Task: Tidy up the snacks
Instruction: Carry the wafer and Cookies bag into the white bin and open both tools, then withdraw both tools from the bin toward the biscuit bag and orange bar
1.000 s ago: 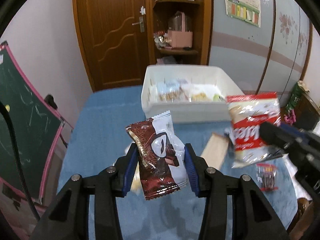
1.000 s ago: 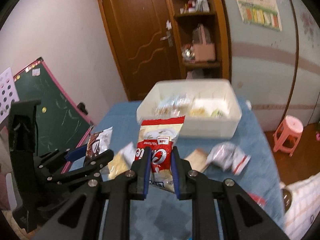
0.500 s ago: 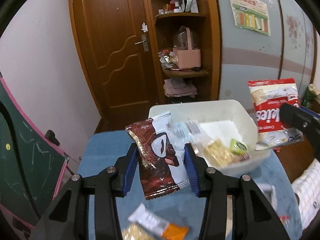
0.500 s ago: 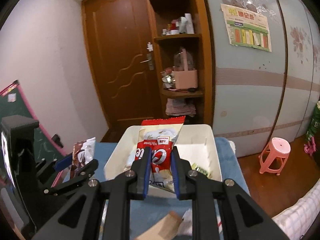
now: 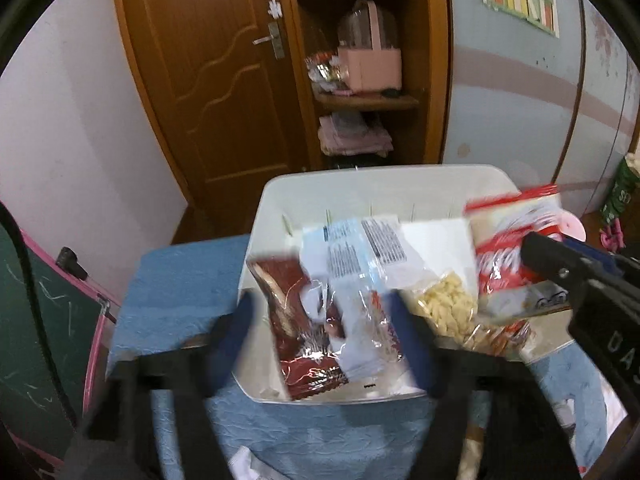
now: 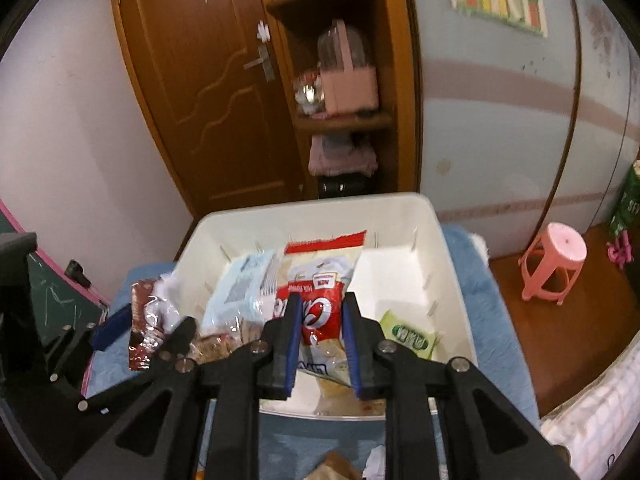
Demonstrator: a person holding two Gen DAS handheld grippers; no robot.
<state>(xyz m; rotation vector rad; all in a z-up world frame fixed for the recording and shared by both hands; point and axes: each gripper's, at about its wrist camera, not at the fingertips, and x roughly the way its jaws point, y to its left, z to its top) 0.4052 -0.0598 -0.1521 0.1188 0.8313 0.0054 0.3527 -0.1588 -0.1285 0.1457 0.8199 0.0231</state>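
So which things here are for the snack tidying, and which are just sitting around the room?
For the job:
- white bin
- brown chocolate packet between the left gripper's fingers
- red-and-white snack bag in the right gripper
- snacks already in the bin, like the green packet

Just lying about:
- pink stool
- pink basket on the shelf
- wooden door
- chalkboard

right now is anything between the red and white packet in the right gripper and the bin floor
Nothing solid. The red and white packet, clamped in the right gripper, hangs over the white bin. Loose snacks lie below: a pale blue packet left and a green sachet right.
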